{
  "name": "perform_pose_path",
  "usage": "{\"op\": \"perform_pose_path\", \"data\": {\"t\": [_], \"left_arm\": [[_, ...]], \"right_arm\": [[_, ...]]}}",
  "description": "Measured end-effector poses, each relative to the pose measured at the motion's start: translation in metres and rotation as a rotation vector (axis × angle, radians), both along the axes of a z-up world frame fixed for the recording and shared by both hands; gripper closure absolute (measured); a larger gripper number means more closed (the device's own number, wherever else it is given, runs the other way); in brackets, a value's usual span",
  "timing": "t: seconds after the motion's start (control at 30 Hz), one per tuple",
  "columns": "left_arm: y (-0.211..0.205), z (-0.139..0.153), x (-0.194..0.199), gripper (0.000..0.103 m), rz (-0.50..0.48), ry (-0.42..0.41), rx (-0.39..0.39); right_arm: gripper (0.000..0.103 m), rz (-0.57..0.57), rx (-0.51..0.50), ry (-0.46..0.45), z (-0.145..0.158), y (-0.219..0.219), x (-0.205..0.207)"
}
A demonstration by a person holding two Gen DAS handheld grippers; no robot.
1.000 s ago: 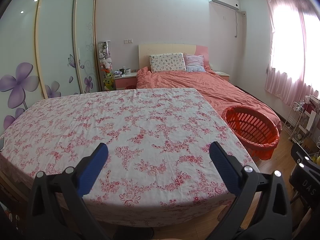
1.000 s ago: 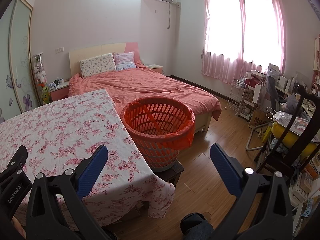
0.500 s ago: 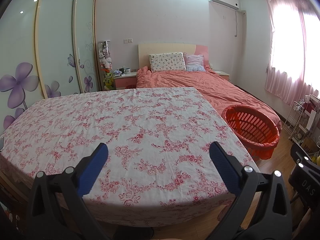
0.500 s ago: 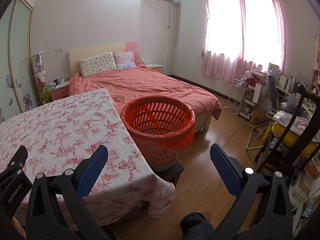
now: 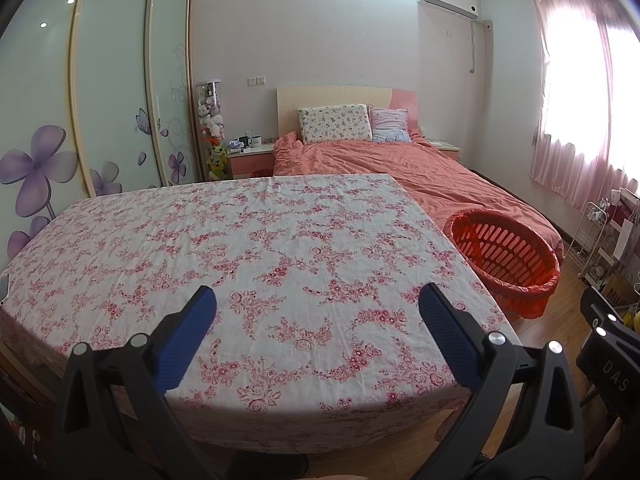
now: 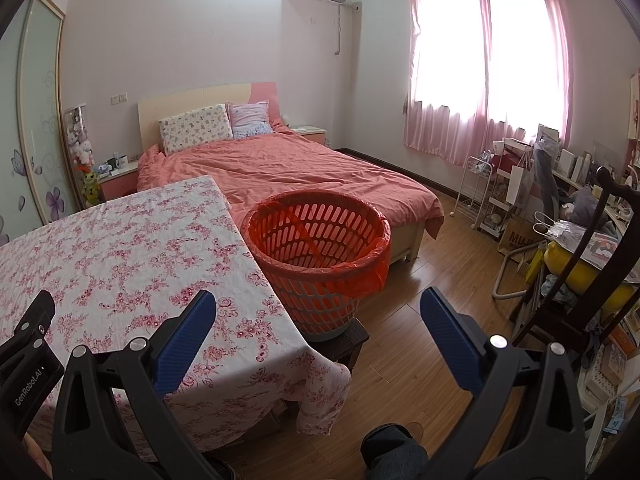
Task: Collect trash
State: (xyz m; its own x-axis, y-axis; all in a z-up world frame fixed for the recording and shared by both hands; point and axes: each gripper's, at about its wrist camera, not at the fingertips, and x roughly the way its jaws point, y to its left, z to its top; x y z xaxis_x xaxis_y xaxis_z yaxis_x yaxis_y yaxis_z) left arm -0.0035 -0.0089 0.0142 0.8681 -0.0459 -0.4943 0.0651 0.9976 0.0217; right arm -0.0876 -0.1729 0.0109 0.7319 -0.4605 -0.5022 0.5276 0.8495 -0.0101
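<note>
left gripper (image 5: 316, 312): black frame with 2 blue padded fingers, jaws spread wide, nothing between them; it hovers over the near edge of the table.
right gripper (image 6: 318, 312): same build, jaws spread wide and empty; it hangs over the table's near right corner and the wooden floor (image 6: 420, 320).
under the jaws: a table under a white cloth with small pink flowers (image 5: 260, 248); in both views the cloth is bare, with no scrap or wrapper on it.
trash: none can be seen on the cloth, the floor or the bed, so what is to be picked up is either out of view or too small to tell.
bin: a round orange slatted plastic basket lined with an orange plastic bag (image 6: 320, 256), upright on a low dark stool (image 6: 352, 334), just beside the table's right edge, between the table and the bed.
key relation: the basket lies ahead and to the right of the left jaws (image 5: 504, 256), and almost straight ahead between the right jaws; the right gripper looks nearer to it, so drops would likely fall to that hand. its mouth faces up.
farther out: a bed with a salmon quilt (image 6: 300, 172) and 2 pillows, pink curtains (image 6: 480, 60), a cluttered shelf and chair at right.
judgement: the task looks either unstarted or finished; the pictures do not settle which.
</note>
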Motion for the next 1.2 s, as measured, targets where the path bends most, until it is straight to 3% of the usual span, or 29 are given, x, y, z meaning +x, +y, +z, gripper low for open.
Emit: {"op": "perform_pose_path", "data": {"t": [1.2], "left_arm": [[0.0052, -0.0045, 0.0, 0.004, 0.008, 0.007, -0.003]], "right_arm": [[0.002, 0.005, -0.001, -0.003, -0.0009, 0.0046, -0.0013]]}}
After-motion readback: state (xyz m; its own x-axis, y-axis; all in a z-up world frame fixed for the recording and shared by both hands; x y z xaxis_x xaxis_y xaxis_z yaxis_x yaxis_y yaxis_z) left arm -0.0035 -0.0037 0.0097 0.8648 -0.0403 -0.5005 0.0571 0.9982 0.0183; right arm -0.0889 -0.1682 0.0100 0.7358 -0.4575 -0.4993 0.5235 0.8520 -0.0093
